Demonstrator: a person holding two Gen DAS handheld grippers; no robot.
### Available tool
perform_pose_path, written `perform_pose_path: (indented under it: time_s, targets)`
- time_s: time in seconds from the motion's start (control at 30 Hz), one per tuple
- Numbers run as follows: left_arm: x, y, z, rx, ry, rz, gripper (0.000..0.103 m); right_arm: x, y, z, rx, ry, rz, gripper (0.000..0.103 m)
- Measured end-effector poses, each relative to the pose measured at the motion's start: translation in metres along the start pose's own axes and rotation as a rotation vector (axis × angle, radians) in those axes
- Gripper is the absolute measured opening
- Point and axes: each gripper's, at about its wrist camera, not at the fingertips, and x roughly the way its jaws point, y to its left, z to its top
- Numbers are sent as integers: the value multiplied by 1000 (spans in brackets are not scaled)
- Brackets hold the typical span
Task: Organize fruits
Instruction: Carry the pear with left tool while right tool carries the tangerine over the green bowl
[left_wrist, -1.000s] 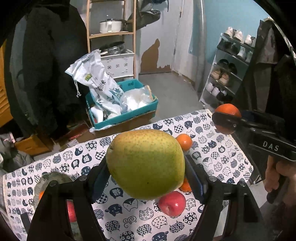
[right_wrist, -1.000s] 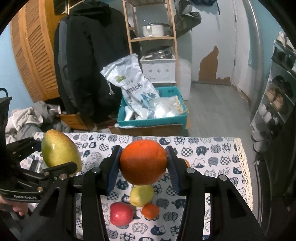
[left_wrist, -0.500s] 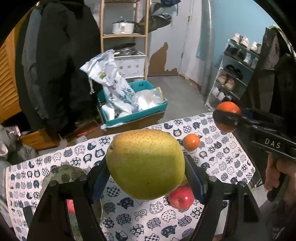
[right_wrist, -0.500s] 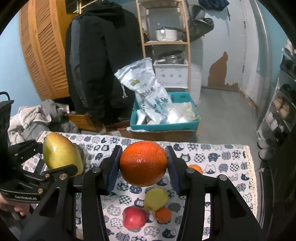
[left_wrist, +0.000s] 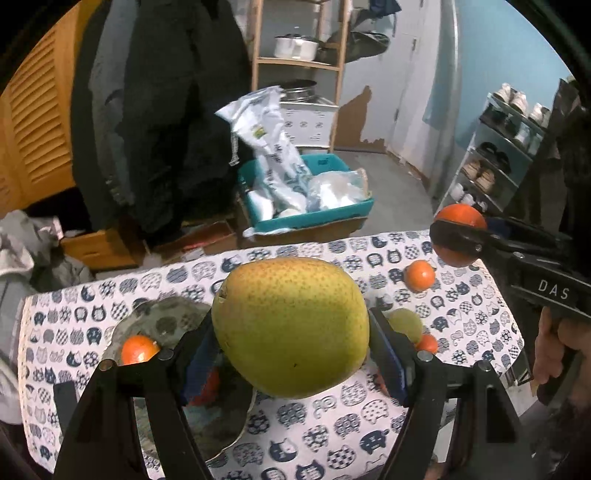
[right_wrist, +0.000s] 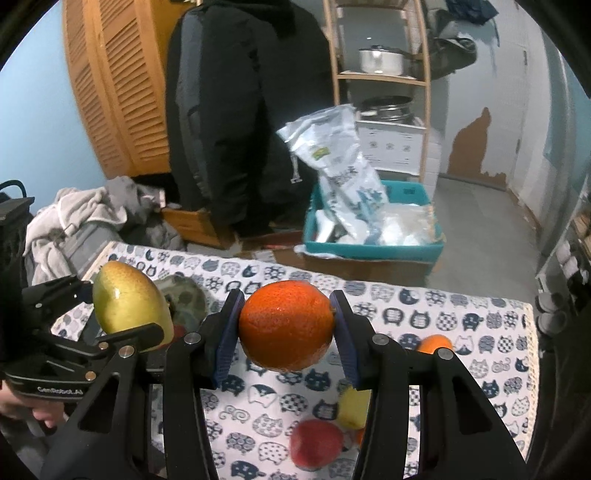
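Note:
My left gripper (left_wrist: 291, 332) is shut on a large yellow-green pear (left_wrist: 291, 325), held above the table near a dark speckled bowl (left_wrist: 166, 321) that holds a small orange (left_wrist: 138, 349). My right gripper (right_wrist: 287, 332) is shut on a big orange (right_wrist: 287, 328), held above the cat-print tablecloth (right_wrist: 461, 321). The right gripper with its orange also shows in the left wrist view (left_wrist: 458, 240), and the left gripper with the pear shows in the right wrist view (right_wrist: 129, 306). A red apple (right_wrist: 317, 443), a small yellow-green fruit (right_wrist: 352, 406) and a small orange (right_wrist: 434, 343) lie on the cloth.
Beyond the table's far edge are a teal crate (left_wrist: 306, 206) with white bags, a black coat (right_wrist: 243, 110), a wooden shelf with a pot (right_wrist: 380, 61), a pile of clothes (right_wrist: 85, 218) at the left and a shoe rack (left_wrist: 509, 147) at the right.
Both grippers have moved left over the table with their fruit still held. The bowl and its small orange have come more into the left wrist view.

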Motion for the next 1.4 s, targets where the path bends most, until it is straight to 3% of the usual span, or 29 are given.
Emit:
perform_pose_path:
  time_s: [0.7,1.17,1.4]
  targets:
    - [-8,113,-49,-176,30,132,78,75,86,11,-67,105,117,47]
    - [22,159,-92,-251,132,177,78,138,133,-4,-128,209,148,47]
    - [48,171,-111,-302,224,168,78,169,138,-21,-141,272,144,47]
